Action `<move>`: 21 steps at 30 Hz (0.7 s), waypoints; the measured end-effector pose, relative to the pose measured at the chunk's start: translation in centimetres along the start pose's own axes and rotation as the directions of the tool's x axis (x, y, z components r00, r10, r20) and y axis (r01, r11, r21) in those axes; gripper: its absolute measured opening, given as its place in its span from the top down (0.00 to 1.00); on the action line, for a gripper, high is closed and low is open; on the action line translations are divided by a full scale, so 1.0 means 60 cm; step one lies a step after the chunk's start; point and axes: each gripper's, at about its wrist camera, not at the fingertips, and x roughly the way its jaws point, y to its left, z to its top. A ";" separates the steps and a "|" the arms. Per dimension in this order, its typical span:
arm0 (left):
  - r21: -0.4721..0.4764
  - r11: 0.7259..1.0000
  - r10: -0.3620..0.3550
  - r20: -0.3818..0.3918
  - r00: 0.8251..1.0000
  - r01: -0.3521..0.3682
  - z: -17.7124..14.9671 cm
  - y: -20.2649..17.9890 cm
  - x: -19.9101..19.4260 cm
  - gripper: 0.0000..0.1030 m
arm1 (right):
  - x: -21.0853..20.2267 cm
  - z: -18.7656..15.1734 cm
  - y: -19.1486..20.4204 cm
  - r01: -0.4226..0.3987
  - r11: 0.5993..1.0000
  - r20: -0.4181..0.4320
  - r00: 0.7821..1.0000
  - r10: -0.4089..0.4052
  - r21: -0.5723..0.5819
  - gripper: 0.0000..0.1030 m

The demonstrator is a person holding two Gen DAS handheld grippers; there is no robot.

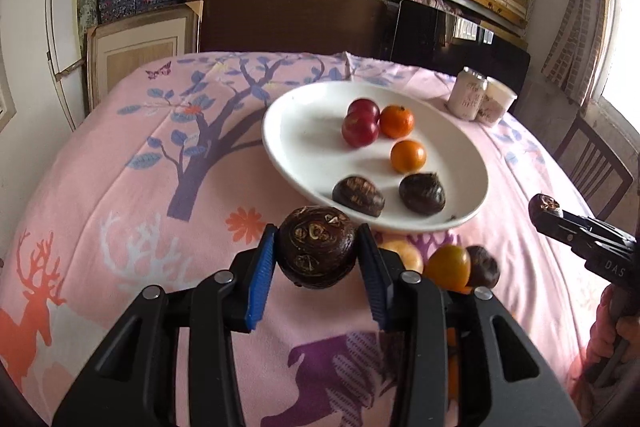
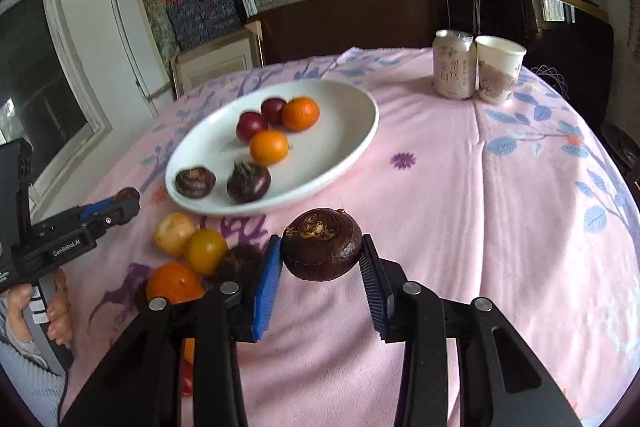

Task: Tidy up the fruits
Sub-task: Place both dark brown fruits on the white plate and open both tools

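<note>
My left gripper (image 1: 318, 239) is shut on a dark brown water chestnut (image 1: 317, 259), held just above the pink cloth in front of the white plate (image 1: 304, 115). My right gripper (image 2: 321, 243) pinches a second water chestnut (image 2: 322, 255) between its blue pads, also lifted off the cloth. The plate (image 2: 344, 131) holds two red plums (image 1: 360, 125), two oranges (image 1: 408, 157) and two water chestnuts (image 1: 422, 193). Each gripper shows in the other's view: the right gripper (image 1: 544, 207) and the left gripper (image 2: 128, 197).
Loose on the cloth near the plate's front edge lie a yellow fruit (image 2: 175, 233), a few oranges (image 2: 206, 251) and a dark water chestnut (image 2: 240, 261). A drink can (image 2: 454, 65) and paper cup (image 2: 498, 71) stand at the table's far right. A wooden chair (image 1: 596, 167) stands beside the table.
</note>
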 end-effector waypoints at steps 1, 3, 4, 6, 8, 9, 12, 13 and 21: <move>0.010 1.000 0.008 0.006 1.000 -0.008 0.018 -0.006 0.002 0.62 | 0.000 0.015 0.004 -0.004 1.000 0.007 1.000 0.004 -0.004 0.62; 0.026 0.999 0.029 0.009 1.000 -0.029 0.054 -0.016 0.017 0.62 | 0.015 0.048 0.017 0.000 1.000 0.005 1.000 0.000 -0.030 0.62; 0.025 0.999 0.034 0.011 0.999 -0.034 0.070 -0.020 0.028 0.62 | 0.026 0.062 0.026 0.009 0.999 0.004 1.000 -0.009 -0.051 0.62; 0.016 0.999 0.032 -0.005 0.999 -0.032 0.091 -0.023 0.057 0.62 | 0.057 0.081 0.044 0.022 0.996 -0.002 1.000 -0.022 -0.089 0.62; 0.002 1.000 0.022 -0.041 0.999 -0.022 0.098 -0.021 0.091 0.61 | 0.095 0.090 0.052 0.009 0.996 -0.028 1.000 -0.011 -0.089 0.61; -0.005 1.000 0.023 -0.058 0.998 -0.024 0.098 -0.019 0.108 0.61 | 0.114 0.091 0.054 0.001 0.997 -0.045 0.999 -0.005 -0.083 0.61; -0.012 1.000 0.016 -0.088 0.996 -0.017 0.086 -0.014 0.140 0.61 | 0.146 0.086 0.059 0.025 0.995 -0.058 0.998 -0.031 -0.097 0.45; -0.006 1.000 0.017 -0.095 0.995 -0.018 0.082 -0.012 0.145 0.59 | 0.144 0.084 0.059 0.040 0.994 -0.043 0.998 -0.045 -0.102 0.36; -0.012 0.998 0.055 -0.021 0.998 -0.055 0.060 0.003 0.075 0.37 | 0.046 0.079 0.039 0.024 0.999 0.064 0.998 -0.022 -0.025 0.23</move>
